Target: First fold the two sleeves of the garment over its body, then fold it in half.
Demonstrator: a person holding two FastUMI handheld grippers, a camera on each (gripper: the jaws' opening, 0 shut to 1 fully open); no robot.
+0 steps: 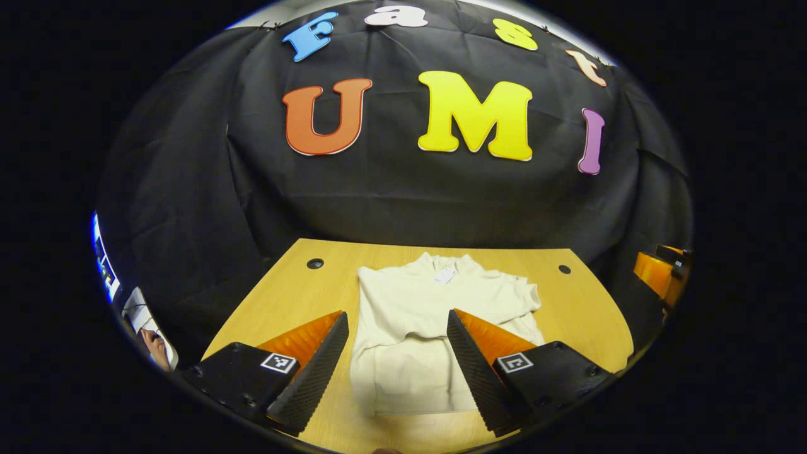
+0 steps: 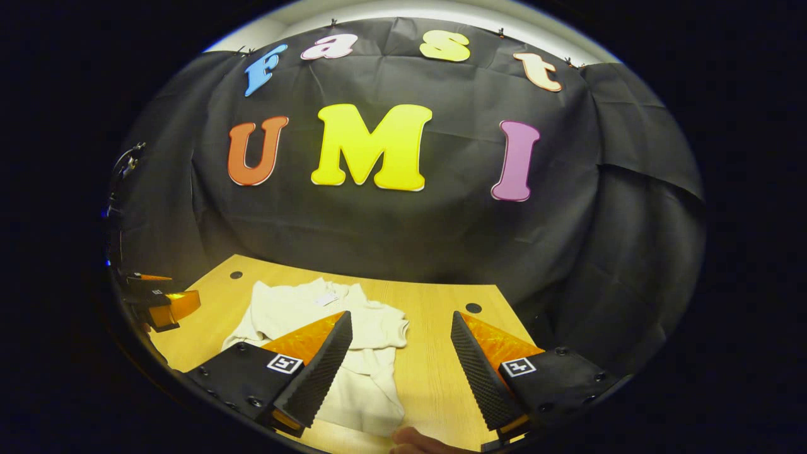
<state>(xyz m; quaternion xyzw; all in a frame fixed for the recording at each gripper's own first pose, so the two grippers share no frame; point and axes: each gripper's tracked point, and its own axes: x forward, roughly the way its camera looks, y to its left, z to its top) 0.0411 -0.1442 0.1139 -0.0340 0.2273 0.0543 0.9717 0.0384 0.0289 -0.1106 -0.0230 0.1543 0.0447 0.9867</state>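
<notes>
In the left gripper view, the left gripper (image 1: 397, 328) hangs above the near part of the table with its 2 fingers spread wide and nothing between them. The garment (image 1: 435, 321) lies directly ahead of it and below — a pale cream top spread flat on the wooden table (image 1: 586, 302), its collar and a small tag (image 1: 444, 275) at the far end, its hem nearest the gripper. The gap between the fingers frames the garment's left half; the right finger (image 1: 479, 372) overlaps its lower right part in the picture, apart from the cloth. One sleeve looks already folded in over the body on the left side, while the other sleeve (image 1: 526, 296) bunches out on the right. The right gripper shows at the far right edge (image 1: 659, 274), beside the table.

In the right gripper view, the right gripper (image 2: 401, 331) also stands wide open and empty, above the table's near right part. Here the garment (image 2: 302, 315) lies ahead and to the left — mostly beyond and under the left finger (image 2: 315, 372), with bare tabletop between the 2 fingers. The left gripper (image 2: 161, 306) sits at the far left, and a bit of a hand (image 2: 419, 441) shows at the bottom edge.
</notes>
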